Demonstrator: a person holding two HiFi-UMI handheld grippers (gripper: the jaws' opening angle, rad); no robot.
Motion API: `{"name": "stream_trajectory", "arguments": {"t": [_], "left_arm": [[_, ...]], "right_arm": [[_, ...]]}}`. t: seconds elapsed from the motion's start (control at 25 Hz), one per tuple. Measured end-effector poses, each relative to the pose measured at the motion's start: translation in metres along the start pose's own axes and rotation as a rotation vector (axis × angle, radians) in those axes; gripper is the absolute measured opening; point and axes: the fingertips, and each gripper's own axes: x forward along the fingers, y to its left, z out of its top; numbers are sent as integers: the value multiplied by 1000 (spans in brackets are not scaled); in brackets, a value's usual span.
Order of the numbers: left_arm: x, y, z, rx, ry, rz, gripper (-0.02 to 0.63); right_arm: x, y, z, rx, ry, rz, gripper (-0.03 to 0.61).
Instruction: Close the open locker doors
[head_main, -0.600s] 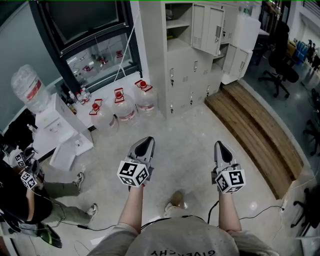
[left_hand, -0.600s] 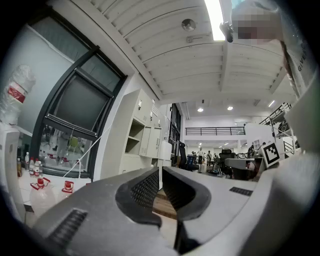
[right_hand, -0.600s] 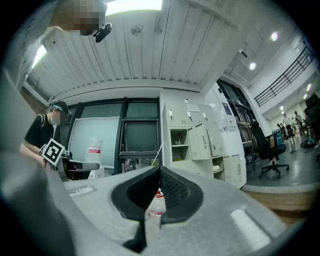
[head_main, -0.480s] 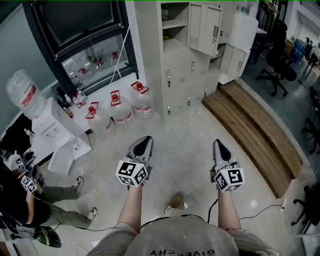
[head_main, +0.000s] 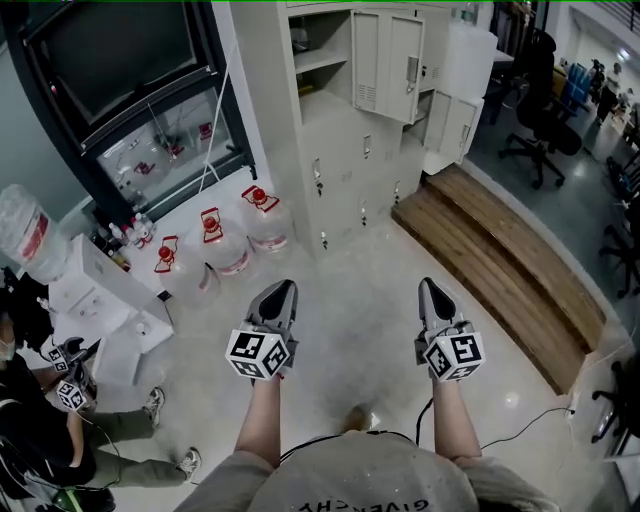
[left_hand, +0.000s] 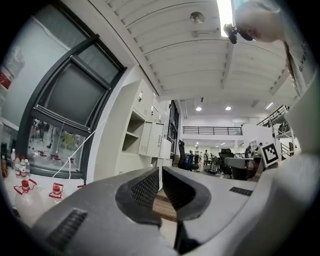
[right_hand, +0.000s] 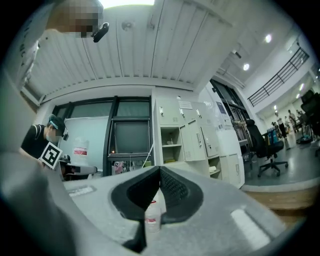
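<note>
A cream locker bank stands across the floor ahead of me. Two of its upper doors hang open side by side, and a lower door further right is swung out too. An open compartment with a shelf shows left of the upper doors. My left gripper and right gripper are held level side by side over the floor, well short of the lockers, both shut and empty. The left gripper view has its shut tips below the lockers. In the right gripper view, the open doors appear past the shut tips.
Several water jugs with red caps stand on the floor left of the lockers. A white water dispenser and a person are at the far left. A low wooden platform runs along the right, with office chairs beyond it.
The head view has shifted: lockers and jugs now sit further left and lower in the picture. Both grippers keep the same shut, side-by-side stance.
</note>
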Motion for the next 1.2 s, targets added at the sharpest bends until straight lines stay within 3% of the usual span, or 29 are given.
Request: {"name": "stream_trajectory", "arguments": {"t": [0.48,1.2], "left_arm": [[67,42,3,-55,1,36,17],[321,99,13,-30,51,-202,17]], "right_arm": [[65,-29,-7,69,16,26,3],[238,-145,-11,87,-21,-119,3]]}}
